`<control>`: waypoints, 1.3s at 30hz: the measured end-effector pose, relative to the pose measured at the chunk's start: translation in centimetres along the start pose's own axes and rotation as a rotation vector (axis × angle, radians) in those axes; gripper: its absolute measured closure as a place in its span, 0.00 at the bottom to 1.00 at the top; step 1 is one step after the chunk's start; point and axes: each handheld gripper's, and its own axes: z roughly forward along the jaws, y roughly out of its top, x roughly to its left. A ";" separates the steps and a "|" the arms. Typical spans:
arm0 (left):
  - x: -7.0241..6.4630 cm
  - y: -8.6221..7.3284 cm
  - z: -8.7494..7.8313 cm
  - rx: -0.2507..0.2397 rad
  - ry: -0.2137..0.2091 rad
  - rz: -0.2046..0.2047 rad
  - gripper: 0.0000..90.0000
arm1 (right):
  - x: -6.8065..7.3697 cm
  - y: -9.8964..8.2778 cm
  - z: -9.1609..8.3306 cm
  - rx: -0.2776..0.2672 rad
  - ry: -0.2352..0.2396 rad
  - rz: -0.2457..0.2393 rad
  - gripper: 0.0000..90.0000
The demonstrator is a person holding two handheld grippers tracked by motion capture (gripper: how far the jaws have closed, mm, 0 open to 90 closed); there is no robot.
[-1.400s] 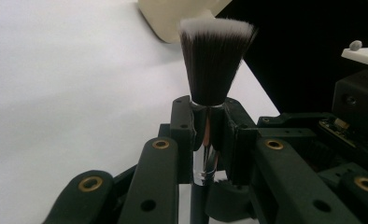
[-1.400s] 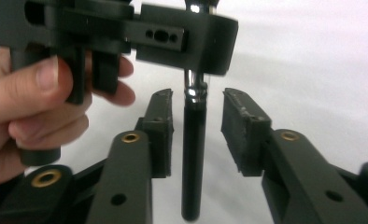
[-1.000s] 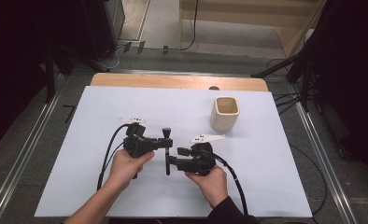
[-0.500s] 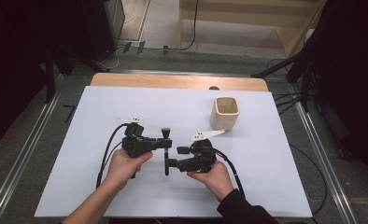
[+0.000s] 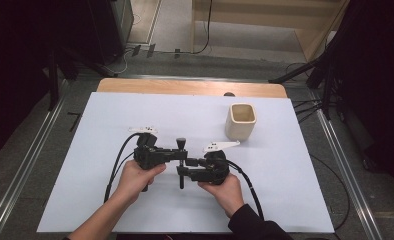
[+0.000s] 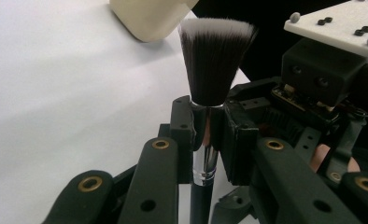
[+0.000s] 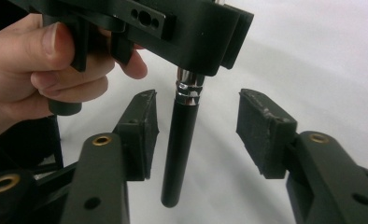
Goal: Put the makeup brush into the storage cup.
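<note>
Table (image 5: 135, 210) first, white-topped, with one container on it: a cream square cup (image 5: 242, 120) standing upright toward two o'clock, well apart from my hands; its mouth looks empty from the high view, though I cannot see to the bottom.

Nearer me, at the centre, both tools meet over the makeup brush (image 6: 217, 60). I hold it in the left gripper (image 5: 181, 156), whose pads are clamped on the shiny metal ferrule (image 6: 201, 158), bristles pointing toward twelve o'clock on the table and the black handle (image 7: 178, 149) pointing to six. The right gripper (image 7: 196, 135) has its jaws about halfway apart, just now closing in, with the handle between them but neither pad touching it yet; in its own view a gap shows at three and at nine o'clock of the handle.

I judge the brush light and stiff along handle and ferrule, but smooth and round, so likely to slip or twist under a loose pinch. The bristles are soft and would splay, so I would grip mid-handle, just below the ferrule, squarely across both pads.
</note>
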 end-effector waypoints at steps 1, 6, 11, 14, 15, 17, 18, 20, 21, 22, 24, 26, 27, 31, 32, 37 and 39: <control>0.0 0.0 0.0 -0.002 -0.001 0.000 0.86 | 0.0 0.0 0.0 -0.001 0.001 0.004 0.58; 0.0 -0.1 0.1 0.000 -0.002 0.000 0.86 | 0.1 -0.2 0.3 -0.010 -0.015 0.006 0.68; 0.0 -0.2 0.2 -0.007 -0.006 -0.002 0.86 | 0.2 -0.2 0.5 -0.018 -0.002 0.017 0.76; 0.0 -0.2 0.2 -0.013 -0.005 -0.005 0.86 | 0.2 -0.2 0.5 -0.018 0.013 0.026 0.83; 0.0 -0.2 0.2 -0.014 -0.007 -0.009 0.86 | 0.2 -0.2 0.5 -0.019 0.011 0.023 0.84; 0.0 -0.2 0.2 -0.012 -0.006 -0.006 0.86 | 0.3 -0.2 0.5 -0.015 0.015 0.024 0.86; 0.0 -0.2 0.2 -0.013 -0.006 -0.005 0.86 | 0.3 -0.2 0.5 -0.014 0.012 0.026 0.86; 0.0 -0.2 0.2 -0.015 -0.008 -0.005 0.86 | 0.2 -0.2 0.5 -0.011 0.011 0.031 0.87; 0.0 -0.2 0.2 -0.017 -0.007 -0.006 0.86 | 0.2 -0.2 0.4 -0.011 0.010 0.035 0.87; 0.0 -0.2 0.2 -0.018 -0.008 -0.006 0.86 | 0.2 -0.1 0.4 -0.011 0.011 0.040 0.87; 0.0 -0.2 0.2 -0.016 -0.008 -0.003 0.86 | 0.2 -0.1 0.4 -0.010 0.008 0.043 0.88; 0.0 -0.3 0.2 -0.014 -0.007 -0.004 0.86 | 0.2 -0.1 0.4 -0.004 0.005 0.043 0.88; 0.0 -0.3 0.2 -0.013 -0.007 -0.003 0.85 | 0.2 -0.1 0.4 -0.002 0.003 0.043 0.88; 0.1 -0.3 0.2 -0.004 -0.003 -0.003 0.85 | 0.2 -0.1 0.3 0.003 -0.005 0.044 0.88; 0.1 -0.3 0.2 -0.003 -0.003 0.000 0.85 | 0.2 -0.1 0.3 0.005 -0.006 0.048 0.88; -0.1 -0.2 -0.1 -0.018 -0.004 0.008 0.75 | 0.0 -0.1 0.1 0.007 -0.011 0.058 0.88; -0.1 -0.2 -0.1 -0.020 -0.005 0.010 0.69 | 0.0 0.0 0.0 0.007 -0.016 0.064 0.88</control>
